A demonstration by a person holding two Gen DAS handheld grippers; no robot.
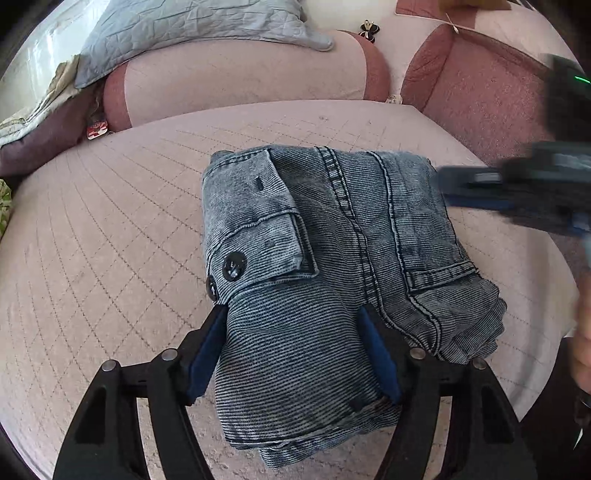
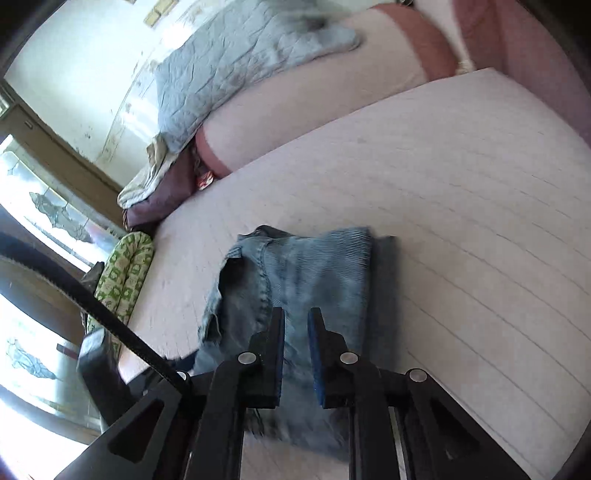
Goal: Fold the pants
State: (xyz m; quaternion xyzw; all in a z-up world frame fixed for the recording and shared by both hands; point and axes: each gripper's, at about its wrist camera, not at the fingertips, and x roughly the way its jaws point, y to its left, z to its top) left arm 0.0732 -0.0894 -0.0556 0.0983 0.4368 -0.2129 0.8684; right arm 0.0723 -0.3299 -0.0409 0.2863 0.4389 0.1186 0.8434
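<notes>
Blue-grey denim pants lie folded into a compact stack on the pink quilted bed. My left gripper is open, its blue-padded fingers straddling the near end of the stack. In the right wrist view the pants lie just beyond my right gripper, whose jaws stand a narrow gap apart with nothing between them, hovering above the denim. The right gripper also shows, blurred, at the right of the left wrist view, above the far right side of the pants.
A pink bolster and a grey-blue pillow lie at the head of the bed. A dark pink cushion is at the back right. A green patterned cloth and a window are at the left.
</notes>
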